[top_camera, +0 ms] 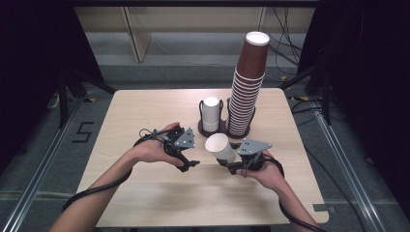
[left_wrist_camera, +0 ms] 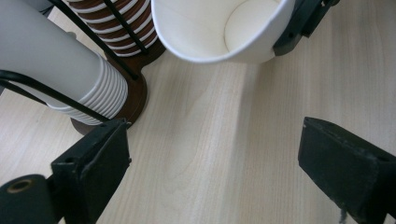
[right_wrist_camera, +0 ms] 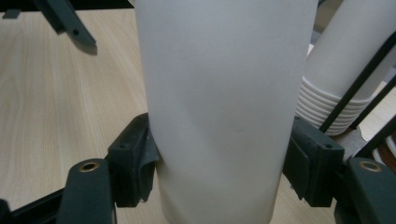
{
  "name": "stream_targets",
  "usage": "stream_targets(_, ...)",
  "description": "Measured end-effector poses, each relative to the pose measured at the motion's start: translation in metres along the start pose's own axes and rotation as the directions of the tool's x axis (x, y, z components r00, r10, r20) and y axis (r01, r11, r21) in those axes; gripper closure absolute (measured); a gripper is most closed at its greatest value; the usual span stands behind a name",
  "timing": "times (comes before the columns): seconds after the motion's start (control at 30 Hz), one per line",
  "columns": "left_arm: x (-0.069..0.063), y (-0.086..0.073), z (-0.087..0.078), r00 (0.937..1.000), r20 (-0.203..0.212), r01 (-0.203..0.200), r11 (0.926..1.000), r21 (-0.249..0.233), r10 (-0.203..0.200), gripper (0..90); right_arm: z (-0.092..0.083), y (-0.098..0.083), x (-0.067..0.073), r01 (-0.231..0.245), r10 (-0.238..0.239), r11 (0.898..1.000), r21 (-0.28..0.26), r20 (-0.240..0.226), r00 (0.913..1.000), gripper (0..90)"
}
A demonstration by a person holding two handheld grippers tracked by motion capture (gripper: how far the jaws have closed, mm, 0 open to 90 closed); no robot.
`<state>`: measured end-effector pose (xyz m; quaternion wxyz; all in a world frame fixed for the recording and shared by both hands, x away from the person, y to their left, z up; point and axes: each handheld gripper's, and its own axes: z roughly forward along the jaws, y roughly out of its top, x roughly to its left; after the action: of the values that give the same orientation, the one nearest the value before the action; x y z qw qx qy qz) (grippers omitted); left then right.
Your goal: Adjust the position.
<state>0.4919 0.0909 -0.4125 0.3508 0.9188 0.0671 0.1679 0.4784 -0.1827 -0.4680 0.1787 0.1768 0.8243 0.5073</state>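
Right gripper [top_camera: 230,166]: black jaws pinched on both sides of a white cup [top_camera: 220,147], a smooth paper cone held tilted above the table [top_camera: 145,203], its empty mouth turned toward the left gripper [top_camera: 189,166].

Left gripper: jaws spread, nothing between them, just beside the cup over bare wood.

Table: pale wood-grain top, rounded corners.

White stack [top_camera: 211,114]: nested inverted white cups, ribbed rims, in a black wire holder [top_camera: 201,110] on a round brown base, beyond the grippers.

Brown stack [top_camera: 245,96]: tall, leaning column of inverted brown cups with white rims, touching the holder's right side.
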Motion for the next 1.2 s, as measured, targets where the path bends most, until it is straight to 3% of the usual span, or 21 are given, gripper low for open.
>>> stream_targets(0.1,-0.004,-0.007,0.001,0.9993,-0.017,0.034,0.9990,-0.028,-0.035,8.6,-0.003,-0.002,-0.002,0.001,-0.001,1.000,-0.010,0.020,0.9998,33.5)
stream_targets(0.23,-0.007,-0.017,0.000,0.9949,-0.039,0.090,0.9932,-0.073,-0.093,8.6,-0.009,-0.005,-0.003,-0.039,0.040,0.999,-0.026,0.030,0.9987,33.5)
stream_targets(0.33,-0.009,-0.024,-0.001,0.9853,-0.052,0.155,0.9795,-0.129,-0.163,8.6,-0.013,-0.009,-0.004,-0.074,0.077,0.996,-0.047,0.061,0.9952,33.5)
stream_targets(0.37,-0.009,-0.026,-0.001,0.9816,-0.053,0.175,0.9750,-0.137,-0.183,8.6,-0.015,-0.009,-0.007,-0.063,0.068,0.996,-0.059,0.073,0.9950,33.5)
stream_targets(0.4,-0.010,-0.028,0.000,0.9774,-0.049,0.195,0.9675,-0.160,-0.206,8.6,-0.016,-0.010,-0.007,-0.080,0.084,0.995,-0.056,0.075,0.9936,33.5)
stream_targets(0.47,-0.011,-0.033,-0.001,0.9739,-0.057,0.208,0.9645,-0.163,-0.220,8.5,-0.019,-0.012,-0.008,-0.118,0.124,0.990,-0.072,0.088,0.9884,33.5)
stream_targets(0.6,-0.017,-0.039,0.000,0.9625,-0.071,0.244,0.9504,-0.192,-0.262,8.4,-0.024,-0.016,-0.012,-0.137,0.147,0.985,-0.105,0.102,0.9838,33.5)
stream_targets(0.63,-0.019,-0.041,0.001,0.9599,-0.068,0.253,0.9459,-0.203,-0.272,8.4,-0.025,-0.017,-0.009,-0.185,0.195,0.978,-0.101,0.102,0.9754,33.5)
stream_targets(0.67,-0.020,-0.042,0.000,0.9571,-0.073,0.261,0.9437,-0.203,-0.281,8.3,-0.027,-0.019,-0.012,-0.155,0.167,0.982,-0.106,0.117,0.9789,33.5)
stream_targets(0.7,-0.021,-0.043,0.000,0.9551,-0.079,0.265,0.9426,-0.203,-0.286,8.3,-0.027,-0.020,-0.012,-0.178,0.191,0.977,-0.114,0.109,0.9755,33.5)
stream_targets(0.73,-0.022,-0.045,0.001,0.9517,-0.075,0.276,0.9367,-0.216,-0.298,8.3,-0.029,-0.021,-0.011,-0.197,0.210,0.974,-0.112,0.123,0.9699,33.5)
stream_targets(0.77,-0.023,-0.047,0.001,0.9480,-0.075,0.286,0.9322,-0.221,-0.309,8.3,-0.030,-0.023,-0.013,-0.184,0.198,0.976,-0.114,0.129,0.9717,33.5)
stream_targets(0.87,-0.024,-0.051,0.001,0.9358,-0.088,0.314,0.9205,-0.232,-0.342,8.2,-0.034,-0.026,-0.012,-0.229,0.243,0.967,-0.114,0.131,0.9611,33.5)
stream_targets(0.9,-0.025,-0.053,0.002,0.9271,-0.085,0.334,0.9076,-0.255,-0.365,8.2,-0.036,-0.027,-0.013,-0.226,0.241,0.968,-0.112,0.144,0.9599,33.5)
stream_targets(0.93,-0.025,-0.055,0.002,0.9238,-0.089,0.341,0.9061,-0.250,-0.372,8.2,-0.037,-0.028,-0.014,-0.211,0.231,0.968,-0.133,0.153,0.9610,33.5)
stream_targets(0.97,-0.025,-0.056,0.003,0.9175,-0.092,0.353,0.8988,-0.260,-0.387,8.2,-0.039,-0.029,-0.012,-0.240,0.257,0.963,-0.121,0.155,0.9540,33.5)
stream_targets(1.0,-0.025,-0.058,0.003,0.9123,-0.094,0.363,0.8932,-0.265,-0.399,8.1,-0.040,-0.030,-0.014,-0.234,0.253,0.963,-0.130,0.156,0.9548,33.4)
stream_targets(1.03,-0.025,-0.060,0.004,0.9089,-0.096,0.369,0.8901,-0.268,-0.406,8.2,-0.042,-0.031,-0.012,-0.253,0.275,0.958,-0.134,0.178,0.9449,33.5)
stream_targets(1.1,-0.025,-0.062,0.004,0.9016,-0.103,0.381,0.8840,-0.271,-0.420,8.1,-0.045,-0.034,-0.016,-0.221,0.243,0.967,-0.130,0.191,0.9511,33.5)
stream_targets(1.17,-0.024,-0.064,0.004,0.8945,-0.116,0.389,0.8795,-0.274,-0.432,8.0,-0.047,-0.037,-0.016,-0.224,0.247,0.966,-0.129,0.206,0.9469,33.4)
stream_targets(1.2,-0.024,-0.064,0.003,0.8932,-0.120,0.389,0.8791,-0.275,-0.433,8.0,-0.049,-0.038,-0.014,-0.258,0.278,0.959,-0.120,0.200,0.9394,33.5)
